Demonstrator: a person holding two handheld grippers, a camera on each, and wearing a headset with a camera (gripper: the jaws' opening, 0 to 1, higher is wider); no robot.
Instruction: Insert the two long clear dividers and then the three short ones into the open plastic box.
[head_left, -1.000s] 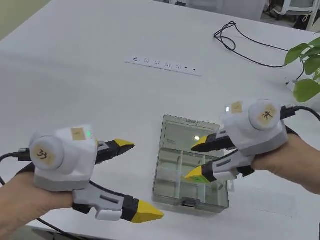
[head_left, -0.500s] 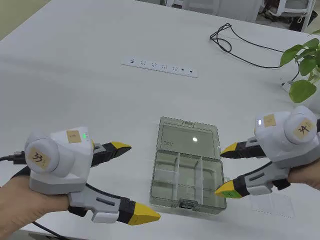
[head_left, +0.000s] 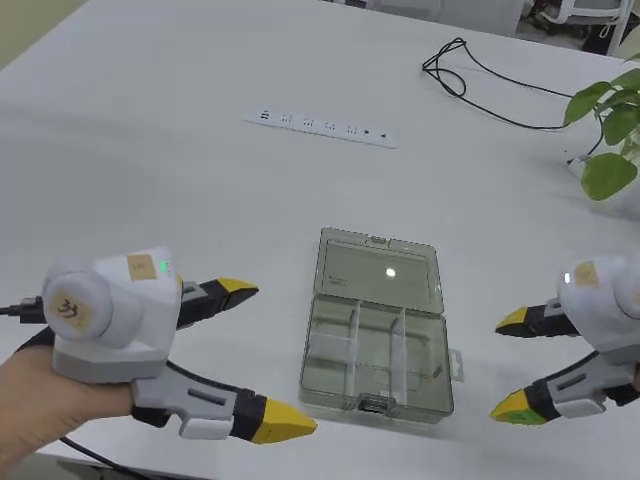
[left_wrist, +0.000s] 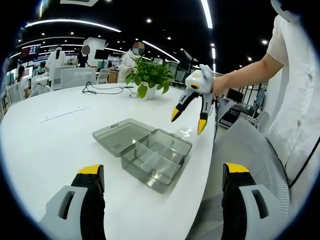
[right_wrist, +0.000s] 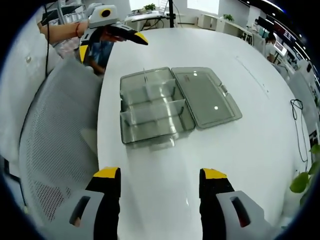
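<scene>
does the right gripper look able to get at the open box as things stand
Probably yes. The right gripper hovers beside the open box, jaws spread and empty, with bare table between them. In the right gripper view the box lies straight ahead of the jaws, nothing in the way.

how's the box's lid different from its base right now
In the head view, the lid lies folded open flat on the far side, while the base sits on the near side. The lid is a shallow, bare panel; the base is deeper and already holds clear dividers that split it into compartments. Both are the same tinted see-through plastic.
</scene>
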